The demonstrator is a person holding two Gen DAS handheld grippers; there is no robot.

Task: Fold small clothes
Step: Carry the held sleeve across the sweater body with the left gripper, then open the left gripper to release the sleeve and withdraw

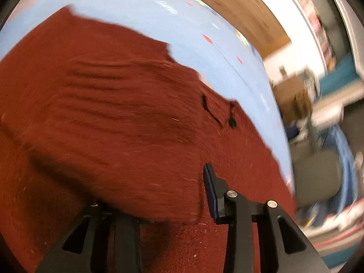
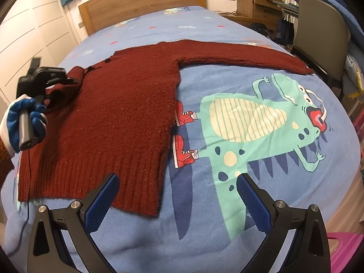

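**First sleeve fold under way on the red sweater**

The dark red sweater (image 2: 118,113) lay flat on the blue dinosaur bedspread (image 2: 250,45), hem toward the right wrist camera, with one sleeve (image 2: 245,56) stretched straight out over the dinosaur print (image 2: 261,122). At the sweater's opposite shoulder, the left gripper (image 2: 68,80), held in a blue-gloved hand (image 2: 22,120), appeared clamped on a bunch of the other sleeve, lifted above the body panel. Its own blurred view showed red knit draped across its fingers, one blue pad (image 1: 210,191) visible.

The right gripper (image 2: 177,195) hovered with jaws wide apart and nothing between them, just off the hem's corner.

This looked like the first fold: bringing that sleeve across the chest. Next, the left gripper would probably need to lay the sleeve flat on the panel and let go, while the right one reached for the outstretched sleeve.
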